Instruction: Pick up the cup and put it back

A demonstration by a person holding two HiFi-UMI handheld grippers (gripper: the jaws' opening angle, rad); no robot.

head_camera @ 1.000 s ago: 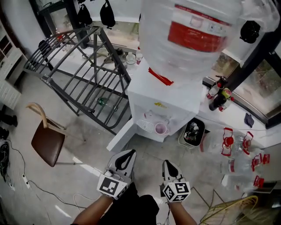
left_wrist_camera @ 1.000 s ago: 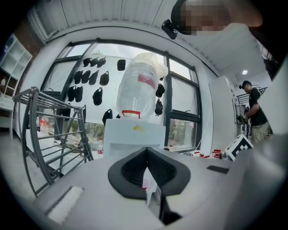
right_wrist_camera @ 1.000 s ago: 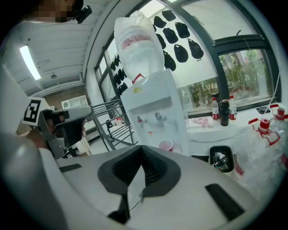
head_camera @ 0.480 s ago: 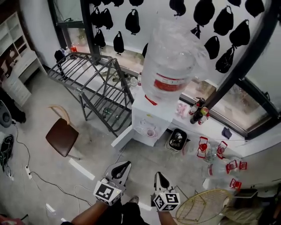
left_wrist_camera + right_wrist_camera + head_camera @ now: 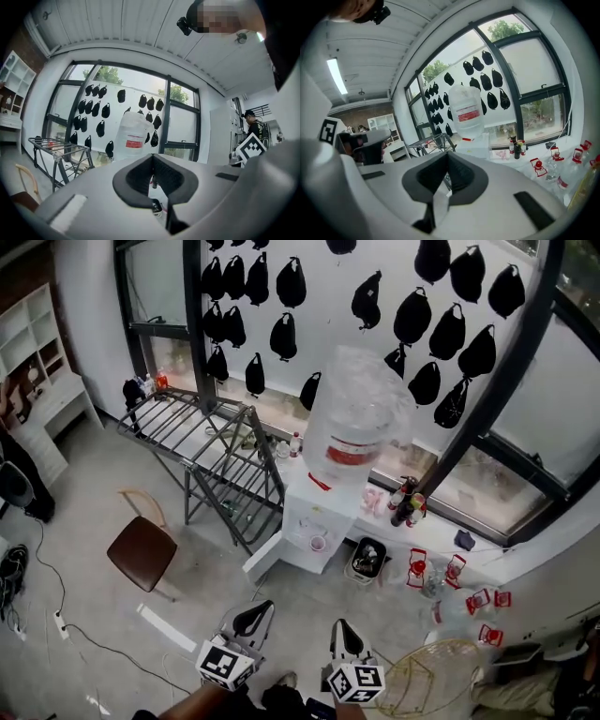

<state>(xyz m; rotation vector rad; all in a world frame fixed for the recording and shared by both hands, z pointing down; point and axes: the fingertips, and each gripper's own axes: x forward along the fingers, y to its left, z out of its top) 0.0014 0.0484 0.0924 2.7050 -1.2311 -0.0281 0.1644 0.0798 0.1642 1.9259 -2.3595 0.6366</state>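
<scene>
A small pink cup (image 5: 318, 543) stands in the tap recess of a white water dispenser (image 5: 302, 507), which carries a large clear bottle (image 5: 354, 423). The dispenser is far off, across the floor. Both grippers hang at the bottom of the head view, well short of it. My left gripper (image 5: 251, 617) has its dark jaws together with nothing between them; in the left gripper view its jaws (image 5: 152, 161) meet in front of the bottle (image 5: 132, 137). My right gripper (image 5: 345, 637) is shut and holds nothing, and in its own view its jaws (image 5: 447, 157) point toward the bottle (image 5: 466, 112).
A grey metal drying rack (image 5: 202, 442) stands left of the dispenser, with a brown-seated chair (image 5: 141, 549) nearer me. A black bin (image 5: 366, 559) sits right of the dispenser, and red-capped plastic bottles (image 5: 450, 573) lie further right. A wire basket (image 5: 427, 681) lies beside my right gripper. Cables (image 5: 37, 615) trail on the floor at left.
The head view has drawn back and up: dispenser and cup have shrunk and moved up-frame, and more room shows. Both grippers stay shut at the bottom edge.
</scene>
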